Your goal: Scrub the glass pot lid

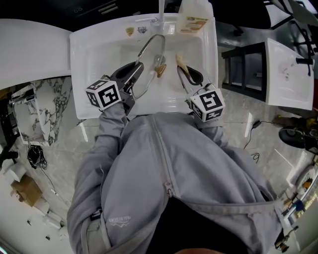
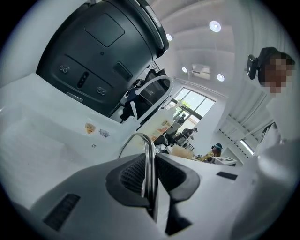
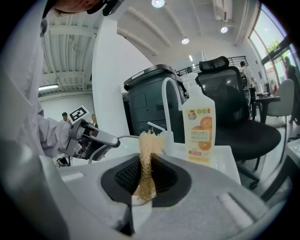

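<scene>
The glass pot lid (image 1: 150, 55) with a metal rim stands on edge over the white sink (image 1: 94, 54). Its wooden knob (image 1: 160, 70) faces right. My left gripper (image 1: 133, 73) is shut on the lid's near rim. In the left gripper view the rim (image 2: 148, 154) runs up between the black pads (image 2: 133, 174). My right gripper (image 1: 192, 77) is shut on a tan loofah scrubber (image 1: 180, 63), just right of the knob and apart from the glass. The loofah (image 3: 147, 157) sticks up out of the jaws in the right gripper view, where the left gripper (image 3: 89, 137) shows at the left.
A soap bottle with an orange label (image 1: 194, 17) (image 3: 199, 126) stands on the sink's back right corner beside the white faucet (image 1: 161, 9). A dark office machine (image 3: 150, 101) and a black chair (image 3: 229, 108) stand behind the sink. A second white basin (image 1: 288, 74) is at the right.
</scene>
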